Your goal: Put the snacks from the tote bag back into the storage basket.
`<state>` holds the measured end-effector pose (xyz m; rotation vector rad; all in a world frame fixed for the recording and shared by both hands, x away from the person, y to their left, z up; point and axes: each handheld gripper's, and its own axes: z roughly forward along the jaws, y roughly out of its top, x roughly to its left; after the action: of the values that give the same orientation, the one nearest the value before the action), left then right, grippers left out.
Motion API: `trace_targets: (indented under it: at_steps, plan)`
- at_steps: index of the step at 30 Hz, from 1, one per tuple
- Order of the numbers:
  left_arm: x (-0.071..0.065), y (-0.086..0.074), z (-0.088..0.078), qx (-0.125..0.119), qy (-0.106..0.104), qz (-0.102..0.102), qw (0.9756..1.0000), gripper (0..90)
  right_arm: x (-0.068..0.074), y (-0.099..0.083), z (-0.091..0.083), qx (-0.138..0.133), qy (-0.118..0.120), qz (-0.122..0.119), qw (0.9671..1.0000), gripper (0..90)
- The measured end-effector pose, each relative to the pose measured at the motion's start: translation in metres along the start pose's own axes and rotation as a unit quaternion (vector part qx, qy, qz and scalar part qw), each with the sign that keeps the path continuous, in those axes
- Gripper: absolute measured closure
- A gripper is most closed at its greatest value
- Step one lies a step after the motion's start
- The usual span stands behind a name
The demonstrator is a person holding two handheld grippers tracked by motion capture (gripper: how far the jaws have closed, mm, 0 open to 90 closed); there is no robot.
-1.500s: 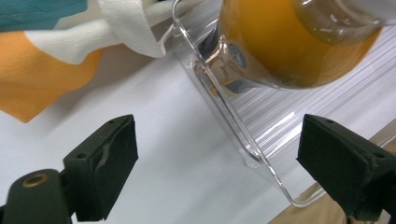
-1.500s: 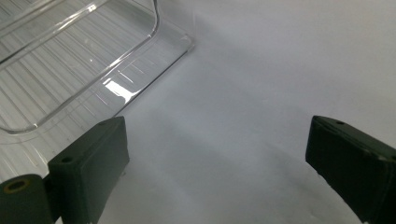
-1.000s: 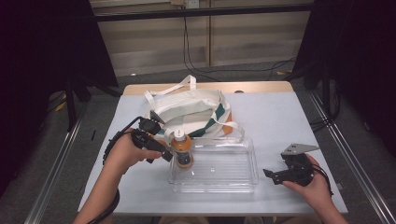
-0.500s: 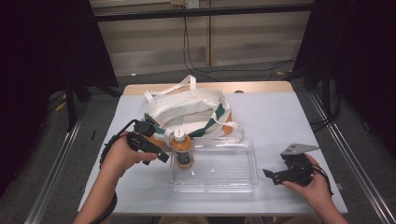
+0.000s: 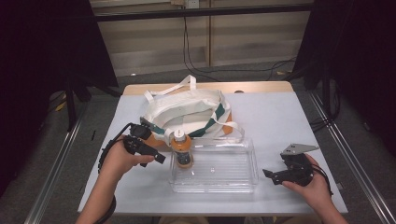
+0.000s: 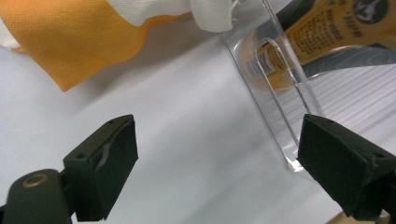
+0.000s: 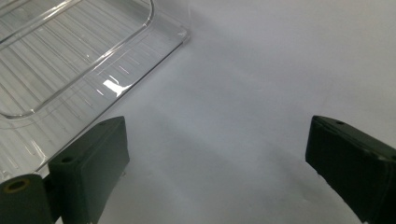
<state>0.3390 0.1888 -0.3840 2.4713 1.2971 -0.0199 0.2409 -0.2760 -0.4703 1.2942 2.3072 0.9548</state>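
Bottle [image 5: 182, 150]: orange contents, pale cap, printed label; it is seen upright at the left end of the clear tray [image 5: 233, 179], just in front of the white tote bag [image 5: 187, 112]. It is judged rigid, moderately heavy if full, with a smooth label likely to slip under the pads. The best hold is judged to be across the body below the cap, jaws square to the sides.

Tray: thin clear plastic, ribbed floor, judged light and easily pushed about.

Left gripper [image 5: 159, 157]: jaws are spread wide, nothing is held; it is seen just left of the tray's end wall, bottle beyond the wall.

Right gripper [image 5: 271, 175]: jaws are wide apart, empty, over the bare table [image 5: 289, 116] beside the tray's right corner.
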Motion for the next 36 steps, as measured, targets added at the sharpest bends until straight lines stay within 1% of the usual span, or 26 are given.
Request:
trace_targets:
  at_steps: [4,5,6,7,8,9,11,12,14,15,17,18,20,22,23,24,25,26,27,29,30,32,35,36]
  plan:
    - [0.002,-0.004,0.004,0.0,-0.001,-0.003,1.0,12.0,0.001,0.0,0.0,0.002,-0.001,0.002,1.0,5.6]
    - [0.003,-0.005,0.005,-0.003,0.0,-0.005,1.0,12.0,0.001,0.0,0.0,0.002,-0.001,0.001,1.0,5.6]
    - [0.003,-0.006,0.005,0.0,-0.002,-0.001,1.0,12.0,0.001,0.0,-0.001,0.001,-0.001,0.003,1.0,5.6]
    - [0.003,-0.007,0.007,-0.006,-0.001,-0.004,1.0,12.0,0.0,0.0,-0.001,0.001,-0.001,0.003,1.0,5.6]
    - [0.004,-0.007,0.007,-0.004,0.0,-0.003,1.0,12.0,0.0,0.0,-0.001,0.001,-0.001,0.002,1.0,5.6]
    - [0.004,-0.008,0.008,-0.007,0.0,-0.007,0.9999,12.0,0.0,0.0,-0.001,0.001,-0.001,0.003,1.0,5.6]
    - [0.006,-0.009,0.009,-0.008,0.0,-0.003,1.0,12.0,0.0,0.0,-0.001,0.0,-0.002,0.003,1.0,5.6]
    - [0.006,-0.01,0.009,-0.008,0.001,-0.006,1.0,12.0,0.0,0.0,-0.001,0.0,-0.002,0.003,1.0,5.6]
    - [0.006,-0.012,0.011,-0.014,0.001,-0.012,0.9998,12.0,0.0,0.0,-0.001,0.001,-0.002,0.002,1.0,5.6]
    - [0.007,-0.012,0.01,-0.009,0.0,-0.007,0.9999,12.0,0.0,0.0,-0.001,0.0,-0.002,0.001,1.0,5.6]
    - [0.007,-0.013,0.012,-0.015,-0.002,-0.01,0.9998,12.0,0.0,0.0,-0.001,0.001,-0.002,0.001,1.0,5.7]
    - [0.008,-0.014,0.012,-0.018,0.002,-0.013,0.9998,12.0,0.0,0.0,-0.001,0.001,-0.002,0.001,1.0,5.7]
    - [0.009,-0.015,0.013,-0.021,0.0,-0.011,0.9997,12.0,0.0,0.0,-0.001,0.001,-0.001,0.001,1.0,5.7]
    - [0.009,-0.017,0.015,-0.026,0.002,-0.017,0.9995,12.0,0.0,0.0,-0.001,0.0,-0.001,0.001,1.0,5.7]
    - [0.01,-0.018,0.015,-0.026,0.002,-0.012,0.9996,12.1,0.0,0.0,-0.001,-0.001,-0.002,0.001,1.0,5.7]
    - [0.01,-0.019,0.016,-0.028,0.002,-0.016,0.9995,12.0,0.0,0.0,-0.002,-0.001,-0.003,0.001,1.0,5.6]
    - [0.01,-0.02,0.017,-0.027,0.003,-0.013,0.9996,12.0,0.0,0.0,-0.002,-0.001,-0.003,0.003,1.0,5.7]
    - [0.01,-0.021,0.017,-0.028,0.002,-0.016,0.9995,12.1,0.0,0.0,-0.002,-0.001,-0.003,0.002,1.0,5.7]
    - [0.011,-0.021,0.018,-0.029,0.001,-0.013,0.9995,12.0,0.0,0.0,-0.002,-0.001,-0.004,0.001,1.0,5.7]
    - [0.011,-0.022,0.019,-0.028,0.001,-0.015,0.9995,12.0,0.0,0.0,-0.001,0.0,-0.003,0.002,1.0,5.7]
    - [0.011,-0.024,0.021,-0.032,0.002,-0.018,0.9993,12.0,0.0,0.0,-0.001,0.001,-0.004,0.001,1.0,5.7]
    - [0.011,-0.025,0.022,-0.034,0.004,-0.016,0.9993,12.0,0.0,0.0,-0.001,0.001,-0.003,0.001,1.0,5.7]
    - [0.011,-0.026,0.025,-0.036,-0.001,-0.016,0.9992,12.0,0.001,0.0,-0.002,0.001,-0.006,0.001,1.0,5.7]
    - [0.012,-0.028,0.026,-0.036,0.002,-0.012,0.9993,12.0,0.001,0.0,-0.003,0.002,-0.008,0.002,1.0,5.7]
